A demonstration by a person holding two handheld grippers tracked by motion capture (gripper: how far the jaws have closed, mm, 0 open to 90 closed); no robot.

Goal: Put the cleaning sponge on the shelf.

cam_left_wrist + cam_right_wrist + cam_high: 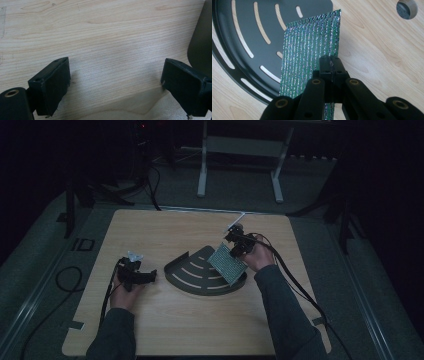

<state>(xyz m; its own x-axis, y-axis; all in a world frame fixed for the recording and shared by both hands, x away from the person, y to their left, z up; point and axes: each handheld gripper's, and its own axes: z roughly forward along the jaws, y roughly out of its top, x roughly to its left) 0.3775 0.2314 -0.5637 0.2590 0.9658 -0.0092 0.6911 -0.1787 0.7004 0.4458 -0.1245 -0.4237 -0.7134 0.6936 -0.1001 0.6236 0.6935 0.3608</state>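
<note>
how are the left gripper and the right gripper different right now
The left gripper has its jaws wide apart with nothing between them, over bare wooden table; the right gripper is shut on the green glittery sheet. The left sits beside the dark slotted tray; the right holds its sheet above the tray. Both have black jaws.

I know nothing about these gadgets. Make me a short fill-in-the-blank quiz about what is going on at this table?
1. The right hand-held gripper is shut on a green ribbed sheet, while the left hand-held gripper has its jaws ____.
2. The dark tray has curved ____ cut through its floor.
3. The sheet is held over the tray's ____ side in the high view.
4. The table top is made of light ____.

Missing words: open; slots; right; wood
</note>
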